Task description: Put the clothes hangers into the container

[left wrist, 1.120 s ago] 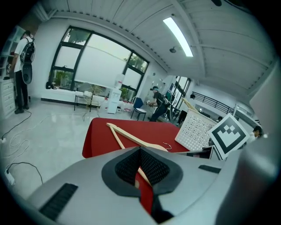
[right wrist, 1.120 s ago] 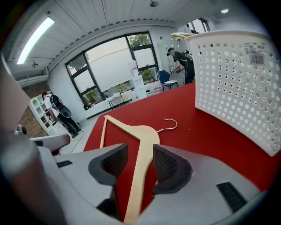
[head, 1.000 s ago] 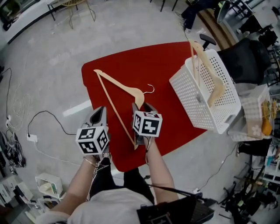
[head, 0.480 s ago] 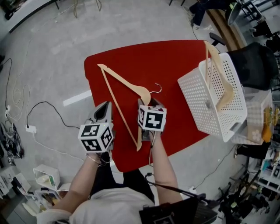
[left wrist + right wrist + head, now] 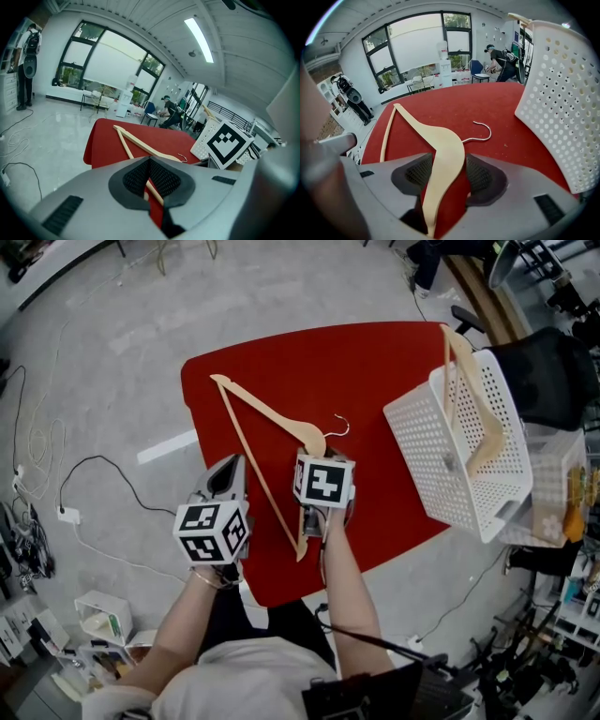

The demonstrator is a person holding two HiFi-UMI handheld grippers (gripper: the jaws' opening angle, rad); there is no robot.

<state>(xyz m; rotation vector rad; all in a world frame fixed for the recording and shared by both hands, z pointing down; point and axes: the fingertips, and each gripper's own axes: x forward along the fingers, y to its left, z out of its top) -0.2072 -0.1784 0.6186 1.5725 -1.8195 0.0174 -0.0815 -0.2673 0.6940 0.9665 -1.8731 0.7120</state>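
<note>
A pale wooden hanger [image 5: 265, 410] with a wire hook lies flat on the red tabletop [image 5: 281, 352], left of the white perforated basket [image 5: 441, 474] that holds another hanger [image 5: 480, 427]. The right claw [image 5: 443, 168], its jaws just opened wide, straddles the flat hanger's shoulder without gripping it. The left claw [image 5: 150, 161] is closed and empty.

Bright, even daylight from large windows [image 5: 417, 44] and a ceiling strip light [image 5: 199, 40]; soft shadows, strong fisheye curvature, dark vignetted corners.

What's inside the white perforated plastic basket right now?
One pale wooden clothes hanger stands in the white perforated plastic basket, poking above its rim. The basket's bottom is hidden.
</note>
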